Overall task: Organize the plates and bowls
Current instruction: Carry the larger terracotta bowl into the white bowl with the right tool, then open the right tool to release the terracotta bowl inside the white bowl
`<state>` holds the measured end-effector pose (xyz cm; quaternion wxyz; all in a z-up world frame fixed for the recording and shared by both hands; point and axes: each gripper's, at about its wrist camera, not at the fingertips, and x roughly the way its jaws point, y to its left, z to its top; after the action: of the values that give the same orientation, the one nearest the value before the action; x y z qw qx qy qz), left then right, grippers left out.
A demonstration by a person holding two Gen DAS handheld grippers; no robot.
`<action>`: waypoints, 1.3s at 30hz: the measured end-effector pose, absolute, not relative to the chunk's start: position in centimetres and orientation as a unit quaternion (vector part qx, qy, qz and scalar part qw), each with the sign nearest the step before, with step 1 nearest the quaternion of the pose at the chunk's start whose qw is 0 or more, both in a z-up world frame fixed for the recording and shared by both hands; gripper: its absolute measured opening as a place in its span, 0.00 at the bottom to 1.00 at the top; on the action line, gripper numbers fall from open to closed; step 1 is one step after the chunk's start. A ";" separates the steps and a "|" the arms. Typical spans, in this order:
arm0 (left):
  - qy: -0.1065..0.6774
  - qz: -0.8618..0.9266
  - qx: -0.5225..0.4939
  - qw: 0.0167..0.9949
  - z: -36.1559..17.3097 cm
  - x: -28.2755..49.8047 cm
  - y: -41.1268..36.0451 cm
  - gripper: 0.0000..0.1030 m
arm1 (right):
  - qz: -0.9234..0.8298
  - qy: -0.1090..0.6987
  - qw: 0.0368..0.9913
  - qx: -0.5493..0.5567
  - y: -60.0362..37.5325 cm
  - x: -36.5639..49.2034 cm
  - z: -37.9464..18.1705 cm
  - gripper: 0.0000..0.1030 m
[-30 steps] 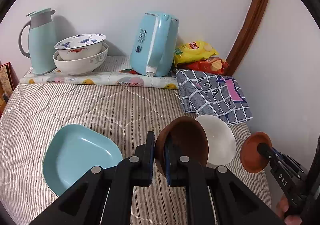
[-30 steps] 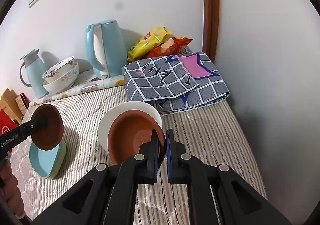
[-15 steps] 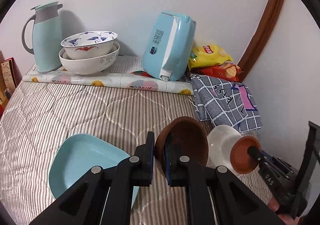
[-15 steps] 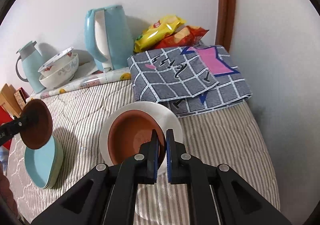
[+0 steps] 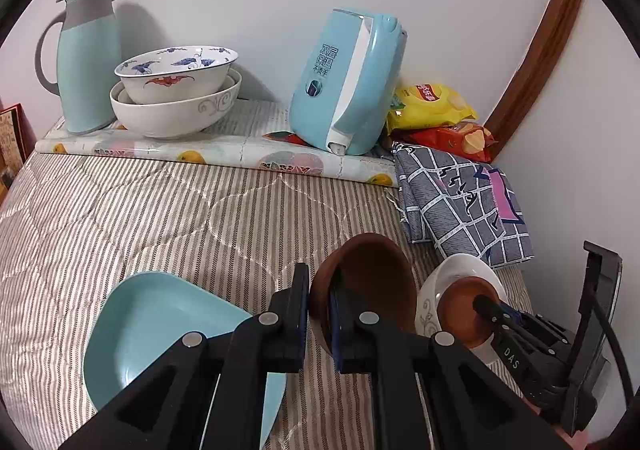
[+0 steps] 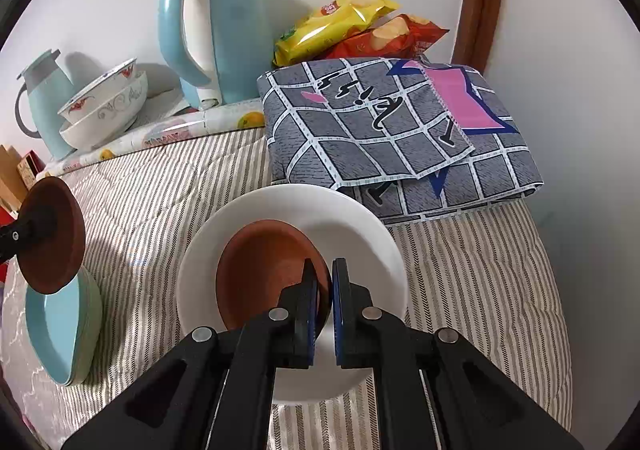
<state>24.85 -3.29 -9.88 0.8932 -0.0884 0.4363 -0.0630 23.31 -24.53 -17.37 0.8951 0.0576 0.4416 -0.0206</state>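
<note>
Evidently, in the left wrist view, the left gripper (image 5: 320, 302) was clenched on the rim of a brown dish (image 5: 372, 278) held tilted above the bed (image 5: 160, 210), beside a blue plate (image 5: 160, 330); stiff, breakable ware was judged. In the right wrist view, the right gripper (image 6: 323, 292) was clamped on a second brown dish (image 6: 264, 270) over the white bowl (image 6: 352, 218); rim holds were judged sound.

A striped quilted cover (image 5: 168, 210) spreads across the surface. Along the far wall lies a fruit-printed roll (image 5: 224, 148). On it, far left, stands a pale teal jug (image 5: 86, 58), and toward the right a tilted blue kettle (image 5: 348, 82). Right of the kettle sit a yellow snack bag (image 6: 340, 22) and a red snack bag (image 6: 394, 40), with a folded grey checked cloth (image 6: 384, 130) just in front.
</note>
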 end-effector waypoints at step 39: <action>0.451 -0.078 -0.094 0.884 -11.5 26.0 -3.9 0.09 | -0.033 0.488 0.872 0.014 -24.2 25.5 -19.0 0.13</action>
<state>26.00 -3.93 -11.50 0.8842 -0.0943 0.4508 -0.0781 25.51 -24.22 -19.00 0.8719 0.0137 0.4884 -0.0335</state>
